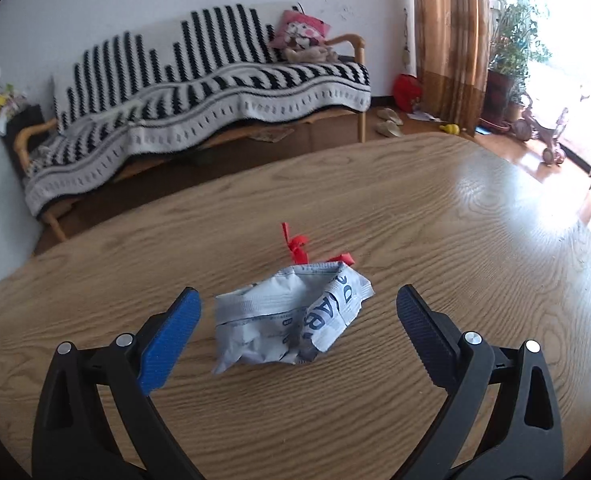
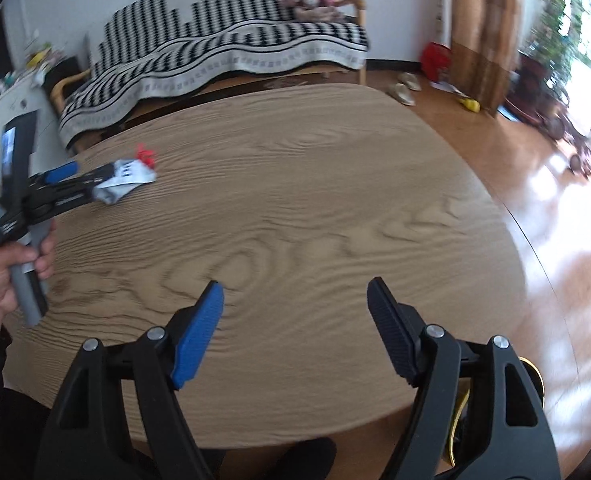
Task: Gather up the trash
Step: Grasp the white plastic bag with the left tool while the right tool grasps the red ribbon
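Grey crumpled wrapper (image 1: 291,314) lay on the wooden table (image 1: 435,248), red scrap (image 1: 297,246) just behind it. Left gripper (image 1: 298,305) straddled it, jaws spread wide, not touching. Right gripper (image 2: 295,294) hovered well apart, jaws spread, holding nothing.

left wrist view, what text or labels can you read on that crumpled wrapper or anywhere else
"AB": large dark letters on the crumpled silver wrapper, cut off by folds; only part of a longer word.
Small print along the wrapper's lower edge: too small and blurred to read.
Red scraps behind it: no text visible.
Wooden table: none.
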Demonstrator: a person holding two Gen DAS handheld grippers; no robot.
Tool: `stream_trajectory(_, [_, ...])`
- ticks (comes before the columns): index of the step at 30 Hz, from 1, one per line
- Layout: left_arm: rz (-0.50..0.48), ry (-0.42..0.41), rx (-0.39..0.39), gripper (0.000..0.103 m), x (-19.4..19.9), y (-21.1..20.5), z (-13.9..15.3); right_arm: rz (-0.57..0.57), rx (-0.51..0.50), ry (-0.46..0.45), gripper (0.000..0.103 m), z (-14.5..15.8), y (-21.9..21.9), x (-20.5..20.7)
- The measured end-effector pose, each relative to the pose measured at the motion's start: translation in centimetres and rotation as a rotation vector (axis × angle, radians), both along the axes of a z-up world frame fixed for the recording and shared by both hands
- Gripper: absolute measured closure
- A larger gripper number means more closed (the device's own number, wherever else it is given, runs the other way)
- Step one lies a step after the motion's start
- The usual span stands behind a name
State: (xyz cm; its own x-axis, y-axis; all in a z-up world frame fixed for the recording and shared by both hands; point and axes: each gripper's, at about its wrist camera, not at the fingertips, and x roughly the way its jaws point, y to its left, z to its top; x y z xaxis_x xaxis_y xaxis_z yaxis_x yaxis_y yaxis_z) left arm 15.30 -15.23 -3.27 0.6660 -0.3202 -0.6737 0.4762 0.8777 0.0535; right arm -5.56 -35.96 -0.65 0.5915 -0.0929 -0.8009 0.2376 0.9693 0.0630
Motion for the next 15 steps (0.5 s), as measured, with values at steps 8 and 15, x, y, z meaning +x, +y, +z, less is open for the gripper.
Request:
stream_trajectory(8, [0.015, 0.053, -0.013, 0.034, 2.3, 0.7, -1.6, 0.073, 0.014, -0.007, 0.031, 0.4, 3.8, 3.2])
stream_trajectory(15, [0.064, 0.085, -0.080, 0.084, 0.9, 4.9, 1.0, 0.143, 0.078, -0.010, 0.031, -0.2, 6.6, 8.9])
